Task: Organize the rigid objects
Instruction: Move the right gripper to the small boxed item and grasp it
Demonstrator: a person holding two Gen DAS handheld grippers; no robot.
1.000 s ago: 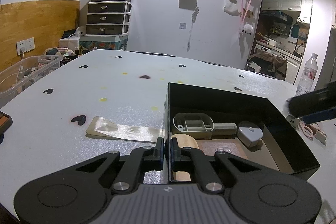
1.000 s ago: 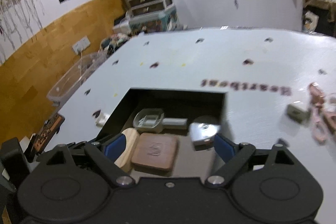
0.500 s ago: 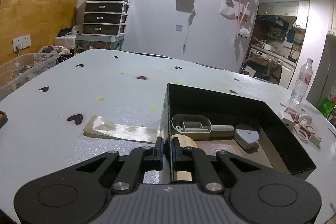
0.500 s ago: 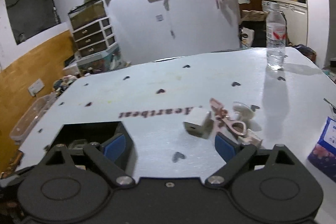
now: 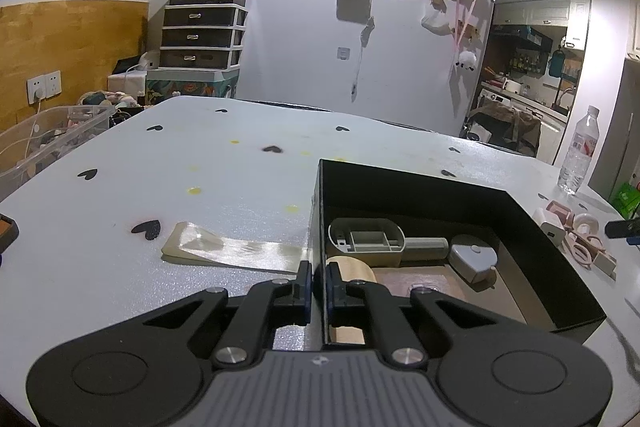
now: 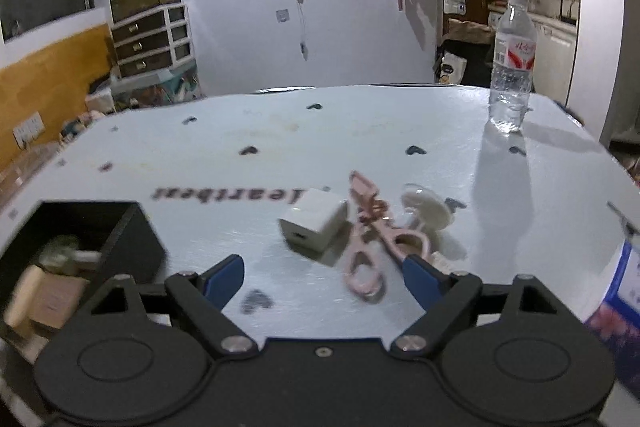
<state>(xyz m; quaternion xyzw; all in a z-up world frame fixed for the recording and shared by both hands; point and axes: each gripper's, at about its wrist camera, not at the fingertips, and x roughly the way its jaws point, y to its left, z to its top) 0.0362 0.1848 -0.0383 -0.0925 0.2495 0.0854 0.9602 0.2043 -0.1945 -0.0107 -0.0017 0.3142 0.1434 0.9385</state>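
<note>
The left gripper (image 5: 319, 281) pinches the black box (image 5: 520, 211) wall low in the frame, while the right gripper (image 6: 323, 277), jaws wide and just closing a little around nothing, hangs near the white charger (image 6: 312, 225) mid-frame.

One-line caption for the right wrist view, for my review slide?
Open right hand-held gripper nears a white charger cube and pink eyelash curler on the table.

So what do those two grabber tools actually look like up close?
Both are matte black plastic. The left gripper and the right gripper each have two round discs at the base, angled link arms with silver screws, and blue pads on the fingers. The left has a ribbed grey panel. No cables show.
</note>
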